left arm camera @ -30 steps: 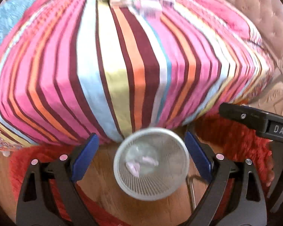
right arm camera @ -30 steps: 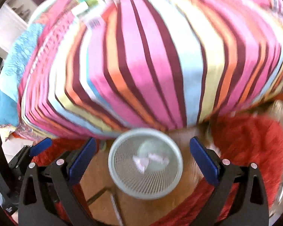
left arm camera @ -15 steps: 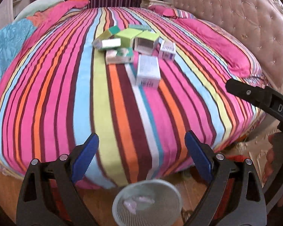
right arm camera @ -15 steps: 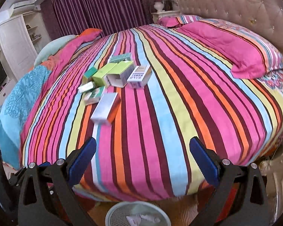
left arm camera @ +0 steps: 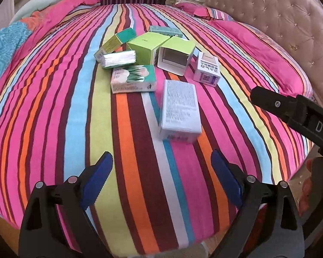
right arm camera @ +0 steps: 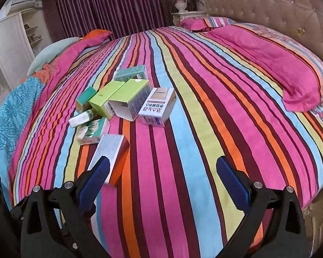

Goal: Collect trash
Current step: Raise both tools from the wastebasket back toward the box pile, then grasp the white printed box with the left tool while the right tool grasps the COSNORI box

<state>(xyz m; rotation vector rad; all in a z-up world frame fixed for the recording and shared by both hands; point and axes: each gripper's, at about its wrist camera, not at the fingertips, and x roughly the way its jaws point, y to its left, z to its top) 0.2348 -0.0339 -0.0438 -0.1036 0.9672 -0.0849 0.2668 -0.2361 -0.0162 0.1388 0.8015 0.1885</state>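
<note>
Several empty cartons lie in a cluster on the striped bedspread (left arm camera: 53,111). Nearest is a white printed box (left arm camera: 179,109), seen in the right wrist view as a silver and orange box (right arm camera: 111,154). Behind it lie a green floral box (left arm camera: 133,78), a tissue pack (left arm camera: 118,59), an open lime box (left arm camera: 175,53) and a small white and purple box (left arm camera: 207,69) (right arm camera: 157,106). My left gripper (left arm camera: 161,174) hangs open over the bed's near edge, short of the white box. My right gripper (right arm camera: 161,178) is open too, nothing between its fingers.
The round bed has a tufted beige headboard (right arm camera: 269,6) at the right and pink pillows (right arm camera: 269,58) below it. A blue quilt (right arm camera: 10,111) is bunched at the left. The other gripper's black body (left arm camera: 301,116) and a hand show at the left wrist view's right edge.
Both grippers rose from over the mesh waste basket on the floor and moved forward over the bed; the basket has dropped out of view and the cartons are closer.
</note>
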